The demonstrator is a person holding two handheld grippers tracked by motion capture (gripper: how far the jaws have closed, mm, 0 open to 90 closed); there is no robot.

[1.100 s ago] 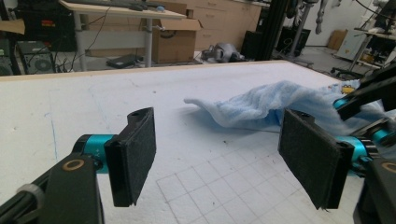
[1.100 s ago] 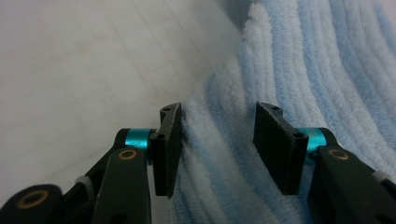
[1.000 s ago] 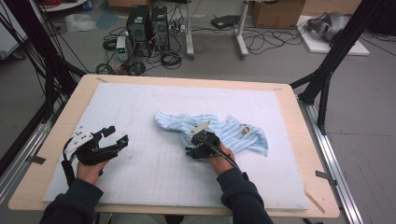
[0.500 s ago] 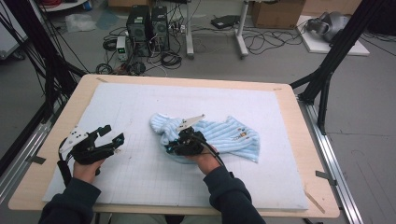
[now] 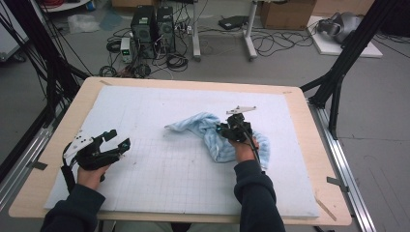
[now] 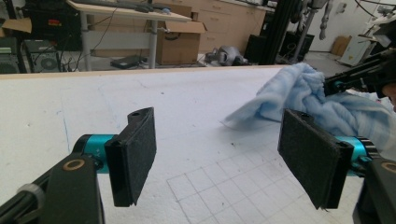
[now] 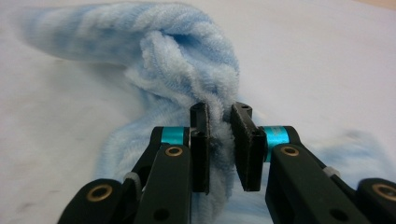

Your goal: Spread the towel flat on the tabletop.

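the right gripper (image 7: 219, 140) is pinching a fold of the fluffy blue towel (image 7: 177, 60). its jaws have just been closing, and now the pads squeeze the soft cloth between them. the towel bunches up from the pinch toward 12 o'clock in the right gripper view.

in the high view the right gripper (image 5: 236, 129) sits on the towel (image 5: 212, 137), which lies crumpled a bit right of the middle of the white foam mat (image 5: 159, 183). one end of the towel points to 9 o'clock and the rest trails to 5 o'clock, partly under the right hand (image 5: 244, 147).

to do this step well, i think the grip should stay tight and the pull should be slow and low, so the cloth opens out and does not slip free.

the right forearm comes in from 6 o'clock and the gripper points toward 12 o'clock.

the left gripper (image 5: 113, 142) is wide open with nothing in it. it waits at 9 o'clock from the towel, well apart, low over the mat. in the left gripper view the left gripper (image 6: 219, 158) points toward the towel (image 6: 299, 98).
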